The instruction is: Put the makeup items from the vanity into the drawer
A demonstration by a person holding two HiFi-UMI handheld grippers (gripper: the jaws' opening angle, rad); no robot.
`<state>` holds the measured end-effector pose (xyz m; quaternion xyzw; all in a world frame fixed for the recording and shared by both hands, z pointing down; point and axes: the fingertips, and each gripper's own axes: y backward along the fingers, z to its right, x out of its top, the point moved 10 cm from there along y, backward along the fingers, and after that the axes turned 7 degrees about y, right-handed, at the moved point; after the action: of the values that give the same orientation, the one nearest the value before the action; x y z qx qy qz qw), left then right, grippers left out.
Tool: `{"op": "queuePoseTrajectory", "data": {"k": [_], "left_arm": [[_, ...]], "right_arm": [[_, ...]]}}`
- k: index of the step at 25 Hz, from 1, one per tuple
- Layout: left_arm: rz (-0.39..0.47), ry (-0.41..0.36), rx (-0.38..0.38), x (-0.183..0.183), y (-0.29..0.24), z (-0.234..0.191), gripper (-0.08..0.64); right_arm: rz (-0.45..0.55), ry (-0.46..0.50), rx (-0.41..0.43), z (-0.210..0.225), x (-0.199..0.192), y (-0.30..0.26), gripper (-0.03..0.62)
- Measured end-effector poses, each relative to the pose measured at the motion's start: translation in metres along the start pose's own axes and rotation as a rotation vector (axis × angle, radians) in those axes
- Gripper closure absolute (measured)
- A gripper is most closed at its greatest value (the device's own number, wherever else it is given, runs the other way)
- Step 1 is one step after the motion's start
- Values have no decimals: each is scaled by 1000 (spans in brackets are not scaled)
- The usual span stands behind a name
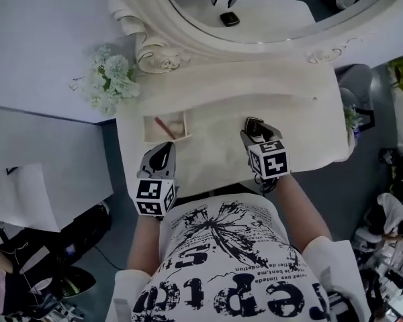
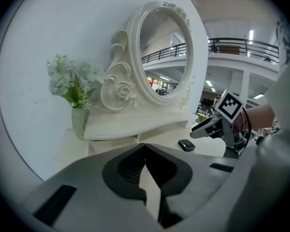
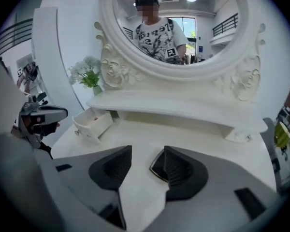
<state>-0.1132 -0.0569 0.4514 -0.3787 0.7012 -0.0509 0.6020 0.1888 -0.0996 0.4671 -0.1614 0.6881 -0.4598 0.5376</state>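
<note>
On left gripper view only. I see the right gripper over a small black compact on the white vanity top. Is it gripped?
Observer: No. The right gripper has its jaws apart. The small black square compact lies on the white vanity top, close to the jaw on that view's right, with no pad pressing it.
Operator: Drawer open?
Observer: Yes. The small white drawer stands pulled out on the person's left side, just ahead of the left gripper.
Operator: Anything in it?
Observer: One thin reddish stick, lying diagonally.
</note>
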Motion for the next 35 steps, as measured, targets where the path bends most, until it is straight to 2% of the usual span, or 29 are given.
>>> {"op": "queuePoseTrajectory", "data": {"k": [5,12,16,22,28,35], "left_arm": [[-45,-43,-70,1,-19,19,540],[-119,-86,-118,-5,-26,22,540],[-146,-86,-117,-8,-27,15,540],[-174,-76,-119,-13,-28,8,538],[-152,-43,-103,-12,-30,4,540],[-111,-44,-88,-2,-28,13,538]], "right_arm": [[-33,-133,-83,23,-35,-6,330],[-33,-246,-171,26,-40,-34,285],[-60,-281,-191,28,-41,-51,278],[-90,-390,-190,35,-45,-65,273],[-101,-407,-202,35,-46,-68,264],[-135,-382,-175,38,-44,-68,261]]}}
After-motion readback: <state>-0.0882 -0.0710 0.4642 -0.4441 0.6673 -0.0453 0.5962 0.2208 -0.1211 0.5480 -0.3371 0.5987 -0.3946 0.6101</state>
